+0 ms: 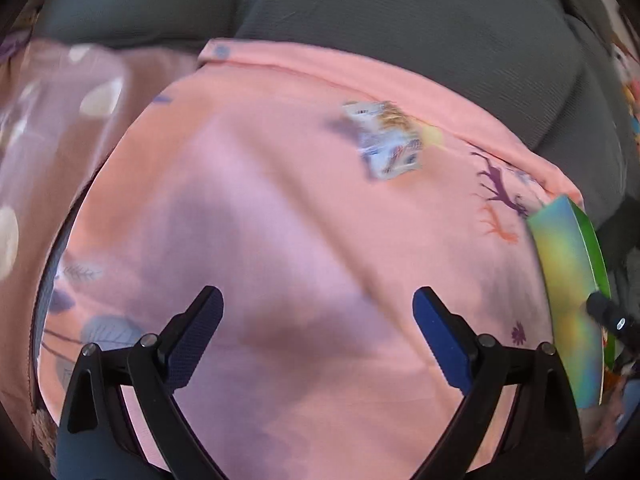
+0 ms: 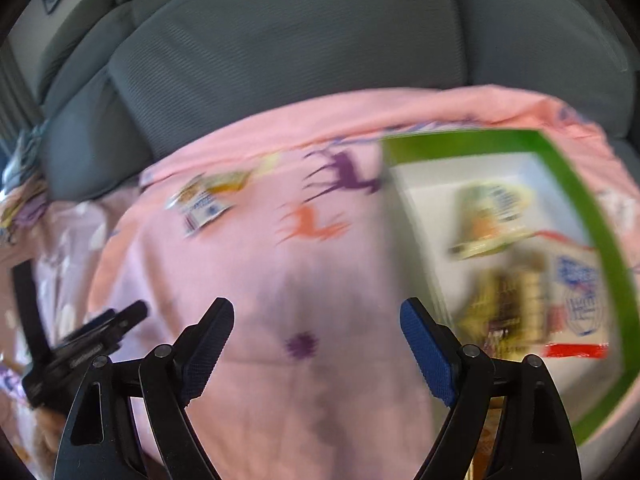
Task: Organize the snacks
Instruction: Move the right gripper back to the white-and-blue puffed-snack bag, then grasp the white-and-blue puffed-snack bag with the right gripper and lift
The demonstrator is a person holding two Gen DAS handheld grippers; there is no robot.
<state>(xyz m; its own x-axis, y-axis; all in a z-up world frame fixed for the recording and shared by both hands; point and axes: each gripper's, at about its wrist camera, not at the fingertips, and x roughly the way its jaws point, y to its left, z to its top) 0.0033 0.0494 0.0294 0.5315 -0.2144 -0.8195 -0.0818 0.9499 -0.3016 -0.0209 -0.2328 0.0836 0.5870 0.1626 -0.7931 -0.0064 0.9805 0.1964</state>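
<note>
Right wrist view: blurred snack packets (image 2: 496, 216) fill green-rimmed box (image 2: 580, 184); both jaws spread, empty.

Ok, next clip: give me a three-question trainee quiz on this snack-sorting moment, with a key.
1. True or false: the left claw grips a packet.
2. Where is the small blue-and-white snack packet? A) on the pink patterned cloth B) inside the green-rimmed white box C) in the right claw
3. Fill in: behind the cloth sits a grey ____.

Key: 1 false, both claws are open and empty; 2 A; 3 sofa cushion.
</note>
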